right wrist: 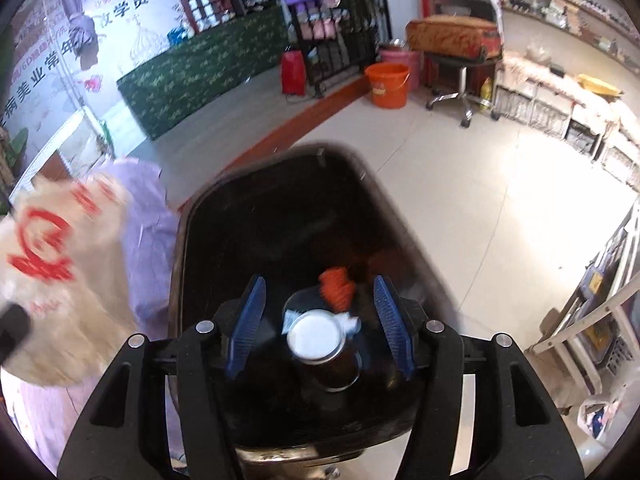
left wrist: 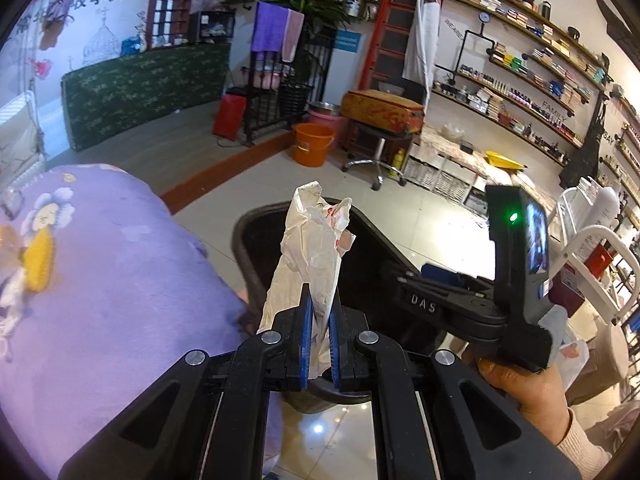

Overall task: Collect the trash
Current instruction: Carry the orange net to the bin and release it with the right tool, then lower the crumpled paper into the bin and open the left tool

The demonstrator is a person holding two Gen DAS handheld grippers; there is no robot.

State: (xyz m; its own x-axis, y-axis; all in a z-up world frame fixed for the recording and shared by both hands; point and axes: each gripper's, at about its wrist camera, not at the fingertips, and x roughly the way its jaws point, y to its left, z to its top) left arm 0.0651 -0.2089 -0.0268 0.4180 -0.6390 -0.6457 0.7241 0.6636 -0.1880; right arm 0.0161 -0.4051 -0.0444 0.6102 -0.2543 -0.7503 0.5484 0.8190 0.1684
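My left gripper (left wrist: 320, 296) is shut on a crumpled white plastic bag (left wrist: 312, 240) with red print, held upright over the near side of a dark trash bin (left wrist: 256, 232). In the right wrist view the same bag (right wrist: 60, 260) shows blurred at the left. My right gripper (right wrist: 320, 280) stands open above the bin (right wrist: 188, 216). A brown can with a white lid (right wrist: 316, 338) lies between and below its blue pads, touching neither. An orange scrap (right wrist: 338, 286) sits inside the bin past the can.
A purple flowered bedcover (left wrist: 120, 280) lies left of the bin. A hand (left wrist: 520, 384) holds the right gripper at the right. An orange bucket (left wrist: 314, 144), a wheeled stool (left wrist: 378, 152) and low shelving (left wrist: 460, 168) stand farther off across the tiled floor.
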